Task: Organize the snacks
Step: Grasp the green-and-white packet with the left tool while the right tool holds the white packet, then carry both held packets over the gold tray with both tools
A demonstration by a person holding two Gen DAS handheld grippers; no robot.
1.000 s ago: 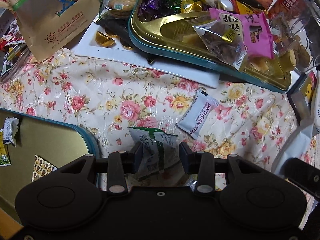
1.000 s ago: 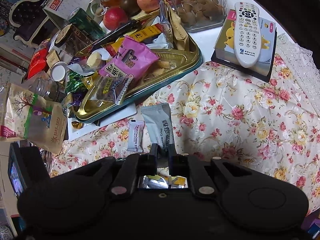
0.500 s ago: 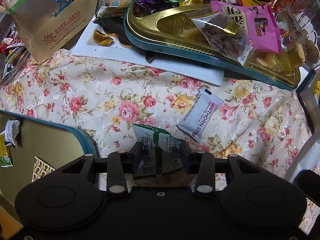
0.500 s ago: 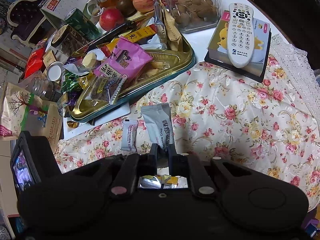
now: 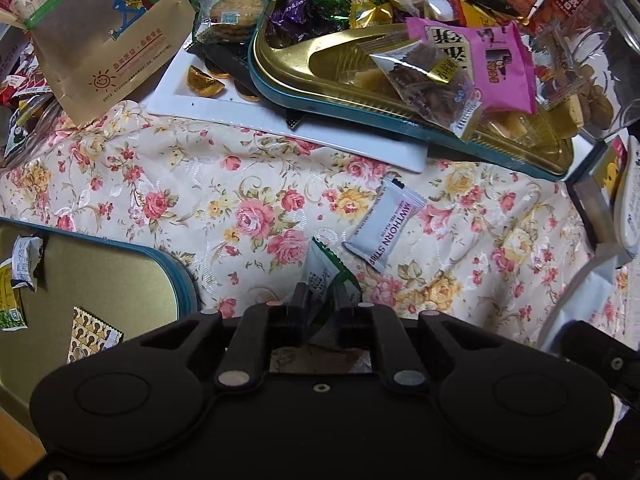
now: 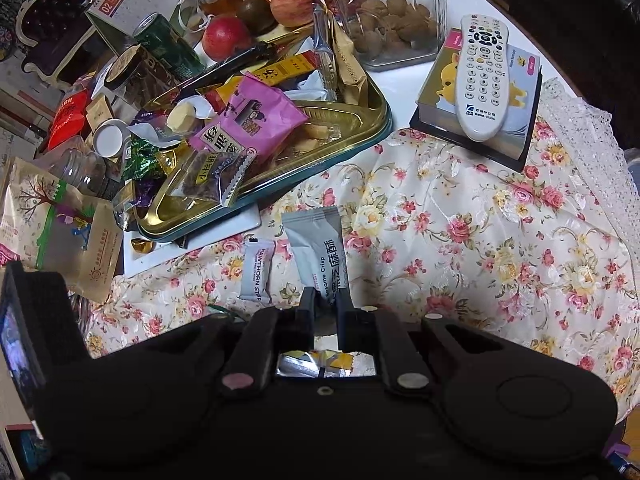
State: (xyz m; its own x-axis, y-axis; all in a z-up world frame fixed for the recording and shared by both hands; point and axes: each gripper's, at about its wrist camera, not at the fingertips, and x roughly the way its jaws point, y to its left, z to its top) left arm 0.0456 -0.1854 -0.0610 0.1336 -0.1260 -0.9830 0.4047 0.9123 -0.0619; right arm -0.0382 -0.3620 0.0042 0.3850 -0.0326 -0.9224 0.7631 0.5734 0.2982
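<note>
Left gripper [image 5: 320, 304], at the bottom centre of the left wrist view, is closing its jaws on one green-and-white snack packet [image 5: 326, 276], which stands crumpled between the fingers. Just to the upper right of it, one white hawthorn strip packet [image 5: 384, 226] lies flat on the floral tablecloth [image 5: 200, 184]. At the lower left, one gold tray with a blue rim [image 5: 100, 276] carries three small wrappers, as far as the frame edge lets me count. Across the top, a second gold tray [image 5: 320, 64] is piled with snacks, among them one pink packet [image 5: 492, 66] and one clear bag of dark pieces [image 5: 428, 80]. That tray rests on one white board [image 5: 224, 100]. One brown paper pouch [image 5: 100, 32] sits at the upper left.

Right gripper [image 6: 324, 304], at the bottom centre of the right wrist view, has its jaws pressed together on the lower end of one grey sesame crisp packet [image 6: 320, 248], which lies along the tablecloth toward the loaded tray. The hawthorn strip packet lies just left of it, apart. At the upper right, one white remote control [image 6: 484, 76] rests on one yellow-printed box [image 6: 448, 80]. Two red apples [image 6: 292, 0] show at the top, beside one glass jar of walnuts [image 6: 396, 24] and one green can [image 6: 168, 44].
</note>
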